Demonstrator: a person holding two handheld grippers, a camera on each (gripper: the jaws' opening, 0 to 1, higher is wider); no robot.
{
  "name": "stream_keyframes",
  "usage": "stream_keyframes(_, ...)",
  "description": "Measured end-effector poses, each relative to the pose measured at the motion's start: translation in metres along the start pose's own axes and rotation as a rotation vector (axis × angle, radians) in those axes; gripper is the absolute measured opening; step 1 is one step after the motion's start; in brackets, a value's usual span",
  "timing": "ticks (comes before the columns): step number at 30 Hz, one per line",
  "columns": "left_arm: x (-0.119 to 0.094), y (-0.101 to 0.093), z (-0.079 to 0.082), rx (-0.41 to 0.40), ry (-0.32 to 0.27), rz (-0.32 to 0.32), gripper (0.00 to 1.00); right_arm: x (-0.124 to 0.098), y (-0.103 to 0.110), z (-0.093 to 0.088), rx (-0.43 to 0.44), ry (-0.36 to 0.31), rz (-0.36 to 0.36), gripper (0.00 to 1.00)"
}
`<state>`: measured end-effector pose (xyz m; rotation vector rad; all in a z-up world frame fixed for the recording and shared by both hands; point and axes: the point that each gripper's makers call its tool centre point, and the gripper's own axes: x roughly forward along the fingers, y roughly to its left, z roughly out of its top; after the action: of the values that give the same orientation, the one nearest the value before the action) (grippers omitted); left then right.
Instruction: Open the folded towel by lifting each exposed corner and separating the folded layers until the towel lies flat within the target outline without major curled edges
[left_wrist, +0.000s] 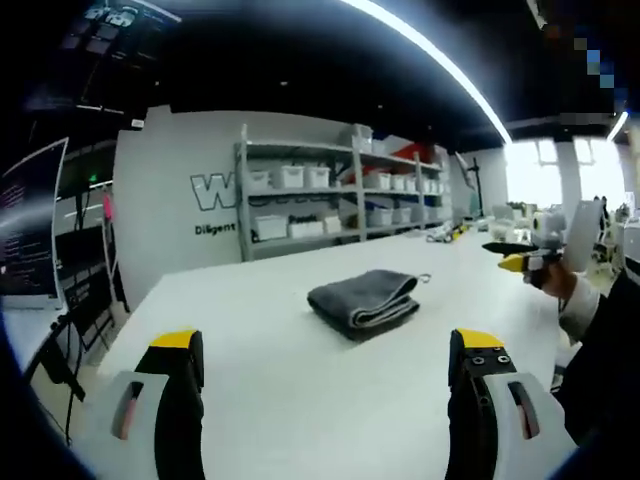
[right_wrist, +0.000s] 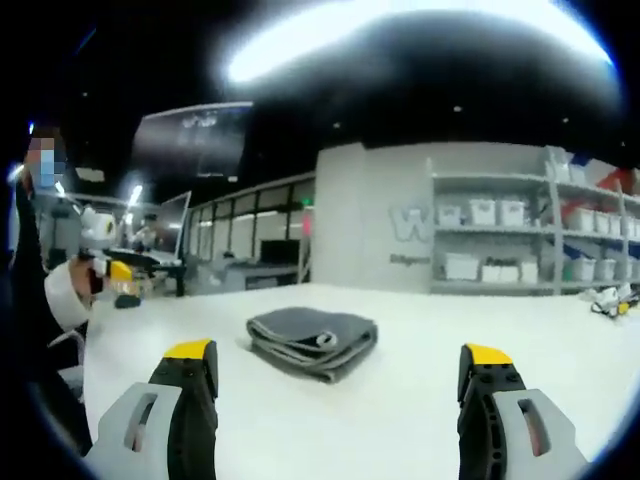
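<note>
My left claw and right claw both hang released, jaws wide, above the white table. The folded dark grey plush towel lies mid-table, long axis crosswise, rounded layered folds facing me.

I'm in a lab or workshop: metal shelving stacked with white storage bins, ceiling strip lights, long white worktop.

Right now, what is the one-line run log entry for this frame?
towel: folded, untouched on table | left tool: open, empty, short of towel | right tool: open, empty | unfolding: not started
</note>
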<state>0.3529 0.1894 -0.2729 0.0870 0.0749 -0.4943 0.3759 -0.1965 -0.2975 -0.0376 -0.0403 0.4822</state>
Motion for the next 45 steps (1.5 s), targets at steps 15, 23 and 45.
stream_keyframes(15, -0.019, 0.004, -0.001, -0.005, 0.038, -0.008, 1.0, -0.004, 0.029, 0.02, -0.068, 0.007, 0.055, 1.0)
stream_keyframes(23, -0.03, 0.008, 0.015, 0.039, -0.042, 0.041, 0.99, 0.003, 0.053, 0.019, -0.135, 0.033, 0.073, 1.0)
stream_keyframes(45, -0.041, 0.028, 0.011, -0.031, -0.096, 0.076, 1.0, 0.003, 0.051, 0.027, -0.045, -0.027, 0.068, 1.0)
